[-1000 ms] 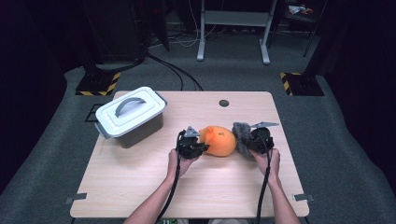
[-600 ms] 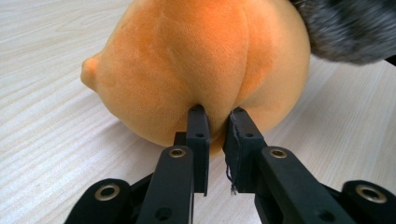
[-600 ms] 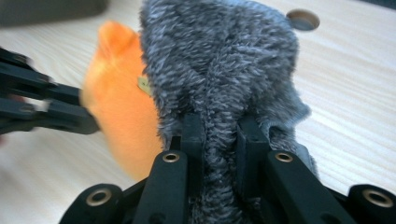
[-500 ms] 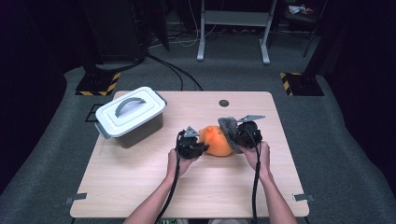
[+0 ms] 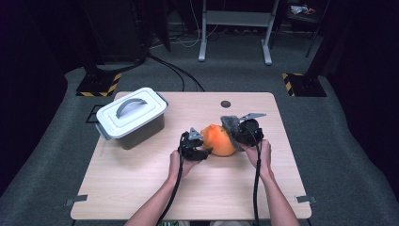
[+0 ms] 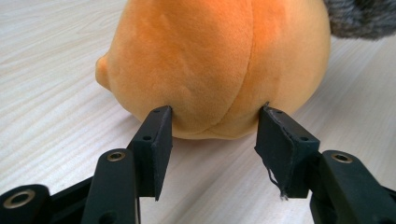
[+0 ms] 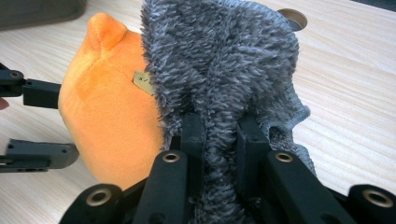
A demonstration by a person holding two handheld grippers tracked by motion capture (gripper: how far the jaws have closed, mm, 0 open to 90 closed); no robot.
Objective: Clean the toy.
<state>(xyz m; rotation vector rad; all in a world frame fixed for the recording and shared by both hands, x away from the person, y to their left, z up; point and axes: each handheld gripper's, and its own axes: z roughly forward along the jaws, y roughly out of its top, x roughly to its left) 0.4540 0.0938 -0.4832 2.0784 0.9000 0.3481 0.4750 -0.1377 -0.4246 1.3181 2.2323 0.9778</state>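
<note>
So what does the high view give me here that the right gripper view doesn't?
High view alone: the whole wooden table, the person's forearms, and the lidded grey container as a whole. Right gripper view alone: the right gripper shut on a fold of the grey fluffy cloth, and a small tag on the orange plush toy. Both: the toy with the cloth laid against it, the left gripper at the toy's other side with jaws parted after just opening, and the table's round hole.
</note>
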